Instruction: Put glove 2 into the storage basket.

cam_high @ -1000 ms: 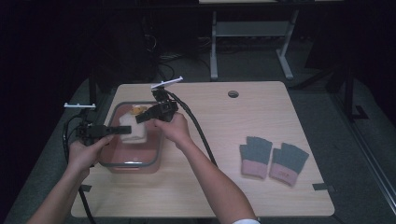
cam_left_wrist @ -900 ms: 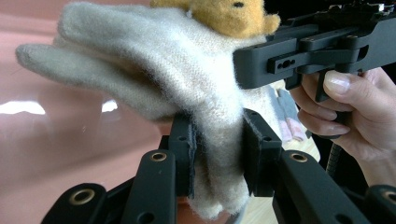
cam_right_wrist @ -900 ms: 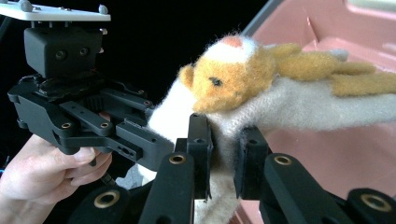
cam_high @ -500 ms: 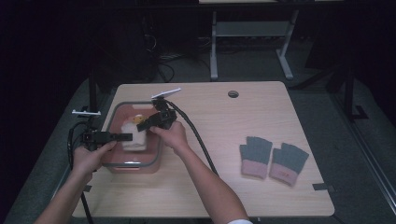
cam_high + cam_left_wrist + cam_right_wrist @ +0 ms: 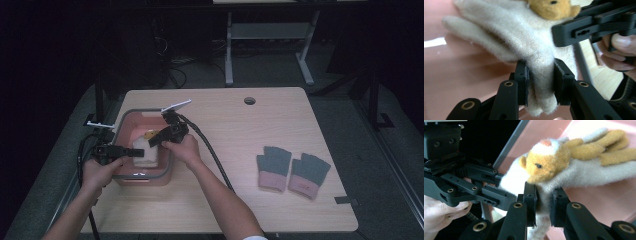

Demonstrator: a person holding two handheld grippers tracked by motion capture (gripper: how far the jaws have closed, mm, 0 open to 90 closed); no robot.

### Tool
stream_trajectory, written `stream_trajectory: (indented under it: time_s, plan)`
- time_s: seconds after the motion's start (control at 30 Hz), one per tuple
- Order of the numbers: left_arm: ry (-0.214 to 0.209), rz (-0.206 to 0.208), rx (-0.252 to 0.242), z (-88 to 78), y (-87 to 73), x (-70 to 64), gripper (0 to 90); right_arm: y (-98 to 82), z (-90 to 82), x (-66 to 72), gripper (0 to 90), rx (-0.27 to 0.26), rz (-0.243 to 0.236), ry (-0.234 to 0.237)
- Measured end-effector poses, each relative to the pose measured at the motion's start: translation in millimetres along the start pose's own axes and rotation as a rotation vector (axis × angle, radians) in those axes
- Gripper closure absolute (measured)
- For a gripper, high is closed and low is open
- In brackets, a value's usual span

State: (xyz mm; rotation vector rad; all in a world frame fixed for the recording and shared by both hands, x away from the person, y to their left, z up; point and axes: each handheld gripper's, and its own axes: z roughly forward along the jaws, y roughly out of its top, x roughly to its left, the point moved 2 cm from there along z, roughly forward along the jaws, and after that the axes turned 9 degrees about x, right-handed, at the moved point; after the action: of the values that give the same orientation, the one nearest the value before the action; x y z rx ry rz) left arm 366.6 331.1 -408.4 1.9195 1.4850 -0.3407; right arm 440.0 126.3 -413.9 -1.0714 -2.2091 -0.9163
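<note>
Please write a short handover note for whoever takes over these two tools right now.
Left tool: shut on the cream glove, pinching its cuff.
Right tool: shut on the same glove's edge, beside its tan bear patch.
The glove hangs inside the pink bin, held over the bin floor.
Grey gloves lie as a pair on the table's right side, untouched.
Done: cream glove brought into the bin.
Left: release it; probably the grey pair next.

We cannot see the fluffy glove's (image 5: 529,47) cuff end; the left gripper view cuts it off. The right gripper (image 5: 596,22) is blurry there and hides part of it.
</note>
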Motion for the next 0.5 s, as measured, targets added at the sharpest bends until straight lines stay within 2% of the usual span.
stream_trajectory:
  time_s: [0.03, 0.17, 0.27, 0.37, 0.5]
  plan:
    - [0.006, -0.002, 0.001, 1.0, -0.6, 0.4, 68.7, -0.4, -0.3, 0.6, 77.1, 0.011, 0.000, -0.017]
    - [0.014, -0.022, 0.009, 3.1, -2.8, 2.1, 68.8, -0.8, -2.3, 0.6, 76.4, 0.017, -0.007, -0.033]
    - [0.039, -0.016, 0.020, 3.8, -3.2, 3.0, 68.8, -0.8, -6.6, 1.8, 76.2, 0.012, -0.010, -0.054]
    - [0.054, -0.033, 0.023, 5.5, -3.2, 1.4, 68.7, -1.2, -12.3, 2.2, 76.1, 0.014, -0.018, -0.065]
    - [0.097, -0.013, 0.043, 8.8, -3.2, 2.3, 68.5, -3.1, -18.0, 2.0, 73.9, 0.016, -0.025, -0.092]
